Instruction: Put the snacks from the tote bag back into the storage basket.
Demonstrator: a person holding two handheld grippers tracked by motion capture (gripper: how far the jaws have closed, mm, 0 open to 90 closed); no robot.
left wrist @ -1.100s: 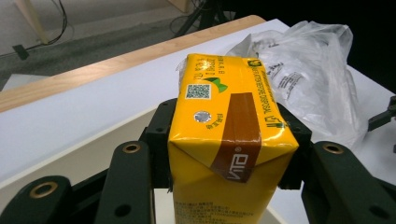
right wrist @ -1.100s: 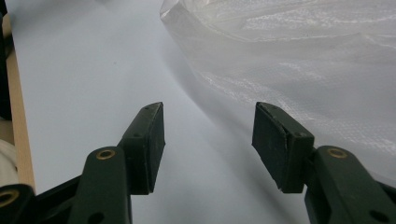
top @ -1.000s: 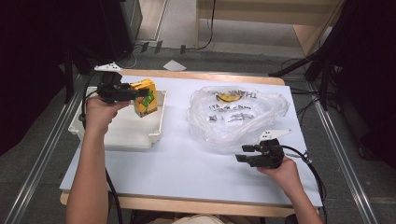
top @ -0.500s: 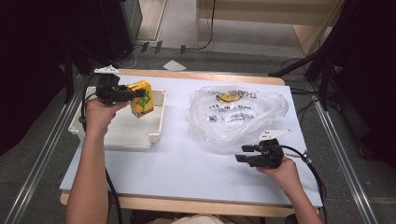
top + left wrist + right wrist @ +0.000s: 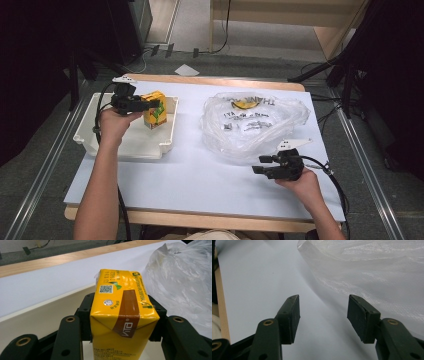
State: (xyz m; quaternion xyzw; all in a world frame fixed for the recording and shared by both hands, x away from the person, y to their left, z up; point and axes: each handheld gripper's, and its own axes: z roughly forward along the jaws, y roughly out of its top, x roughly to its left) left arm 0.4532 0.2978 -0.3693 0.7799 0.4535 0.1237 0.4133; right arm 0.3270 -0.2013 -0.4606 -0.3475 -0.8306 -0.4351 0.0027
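Observation:
A yellow drink carton (image 5: 155,109) with a brown band stands upright inside the white tray (image 5: 165,142) at the table's left. My left gripper (image 5: 150,106) is shut on the carton (image 5: 122,315), one jaw against each side. At the front right my right gripper (image 5: 262,164) rests low on the white table with its jaws open and nothing between the pads (image 5: 291,317). Just beyond it lies a crumpled clear plastic bag (image 5: 252,125) with black print; the bag (image 5: 374,272) fills the upper right of the right gripper view.
The tray sits near the table's left edge, with bare floor inside it around the carton. White tabletop (image 5: 190,170) stretches between tray and bag. A wooden strip (image 5: 215,82) runs along the far edge. Cables trail from both grippers.
My left gripper has come down with the carton, which now stands lower in the tray. The right gripper has stayed put.

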